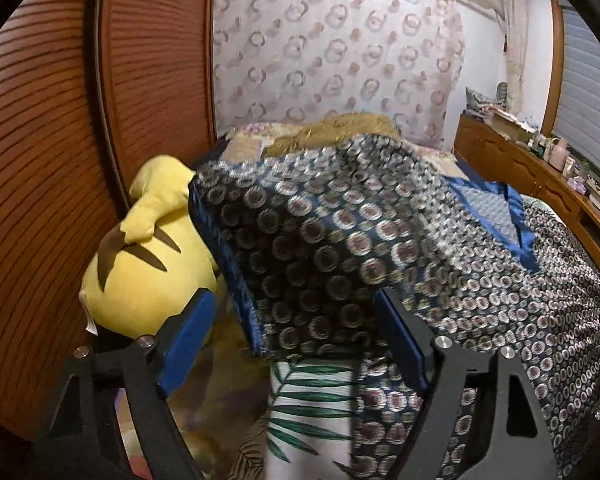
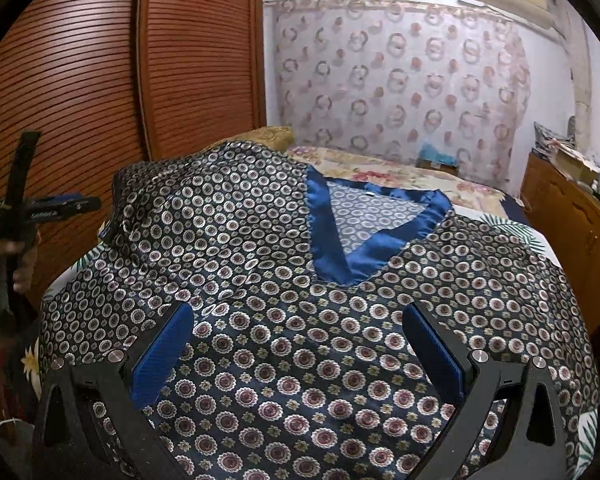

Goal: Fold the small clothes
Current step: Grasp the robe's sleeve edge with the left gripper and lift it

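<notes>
Two grippers are at work over the bed [image 2: 496, 216], and neither has cloth between its pads. Your left gripper [image 1: 296, 344] stands released, its blue pads [image 1: 188, 344] wide apart; a raised fold of the patterned top [image 1: 340, 240] hangs just beyond them, motion-blurred, and I cannot tell whether it touches the right-hand pad. Your right gripper [image 2: 296, 352] is also spread open, hovering above the garment's chest with both pads clear of the fabric.

The top [image 2: 300, 360] lies face up across the leaf-print sheet [image 1: 312, 404], its blue V-neck trim [image 2: 340, 248] pointing toward you and the collar toward the far wall. Its left shoulder is bunched up into a hump at the far left. In the right wrist view your left gripper [image 2: 66, 204] shows at the left edge, with your hand [image 2: 22, 268] on its handle, in front of the slatted wooden wardrobe [image 2: 100, 100]. A yellow plush toy [image 1: 140, 272] sits on the left, between wardrobe and bed.
</notes>
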The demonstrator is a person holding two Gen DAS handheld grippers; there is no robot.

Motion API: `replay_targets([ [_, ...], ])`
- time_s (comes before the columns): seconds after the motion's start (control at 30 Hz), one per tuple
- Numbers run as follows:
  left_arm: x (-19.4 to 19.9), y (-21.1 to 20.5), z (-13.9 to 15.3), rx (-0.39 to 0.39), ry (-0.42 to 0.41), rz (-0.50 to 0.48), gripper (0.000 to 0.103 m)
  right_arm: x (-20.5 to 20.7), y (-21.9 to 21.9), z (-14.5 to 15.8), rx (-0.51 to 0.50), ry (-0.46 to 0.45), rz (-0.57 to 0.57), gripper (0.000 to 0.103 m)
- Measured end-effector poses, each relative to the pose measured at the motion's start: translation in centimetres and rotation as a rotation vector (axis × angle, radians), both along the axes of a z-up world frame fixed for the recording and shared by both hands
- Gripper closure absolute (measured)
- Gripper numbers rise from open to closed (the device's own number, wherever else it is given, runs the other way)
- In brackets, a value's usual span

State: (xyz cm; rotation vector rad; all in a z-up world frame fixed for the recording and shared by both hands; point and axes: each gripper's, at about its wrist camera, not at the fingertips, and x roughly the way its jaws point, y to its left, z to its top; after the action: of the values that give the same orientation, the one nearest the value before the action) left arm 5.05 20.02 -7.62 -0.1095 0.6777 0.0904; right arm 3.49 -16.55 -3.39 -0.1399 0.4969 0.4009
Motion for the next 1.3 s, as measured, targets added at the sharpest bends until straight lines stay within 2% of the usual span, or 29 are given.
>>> replay_targets([
  [0.13,0.9,0.8,-1.5,-0.036,0.058,-0.018,0.026,0.3,0.3,-0.6,-0.012,0.009,0.015,0.000],
  [0.2,1.5,1.3,-2.4,-0.059,0.092,-0.021,0.035,0.6,0.4,-0.8,-0.014,0.013,0.018,0.000],
  [0.43,3.2,2.4,-4.6,-0.114,0.188,-0.032,0.049,1.1,0.9,-1.1,-0.019,0.020,0.021,0.000],
  [0.53,3.1,2.6,-4.7,-0.142,0.176,-0.040,0.064,1.3,1.0,-1.2,-0.021,0.022,0.021,0.000],
  [0.6,2.9,2.8,-4.5,-0.152,0.159,-0.046,0.086,1.3,0.9,-1.3,-0.021,0.023,0.021,0.000],
  [0.67,2.5,2.5,-4.2,-0.114,0.145,-0.034,0.094,1.2,0.9,-1.3,-0.022,0.021,0.019,0.000],
  [0.8,1.1,1.8,-2.2,-0.036,0.078,-0.011,0.096,1.2,0.6,-1.5,-0.019,0.021,0.015,0.000],
  [0.93,-0.5,0.8,1.3,0.005,-0.023,-0.009,0.096,1.3,0.4,-1.3,-0.017,0.017,0.008,0.000],
  [1.1,-0.1,-1.8,5.2,0.011,-0.113,-0.095,0.096,1.6,0.2,-0.5,-0.010,0.008,0.010,0.000],
  [1.3,2.4,-7.2,7.8,0.026,-0.154,-0.225,0.096,1.4,-0.6,0.7,0.005,-0.013,0.024,0.004],
])
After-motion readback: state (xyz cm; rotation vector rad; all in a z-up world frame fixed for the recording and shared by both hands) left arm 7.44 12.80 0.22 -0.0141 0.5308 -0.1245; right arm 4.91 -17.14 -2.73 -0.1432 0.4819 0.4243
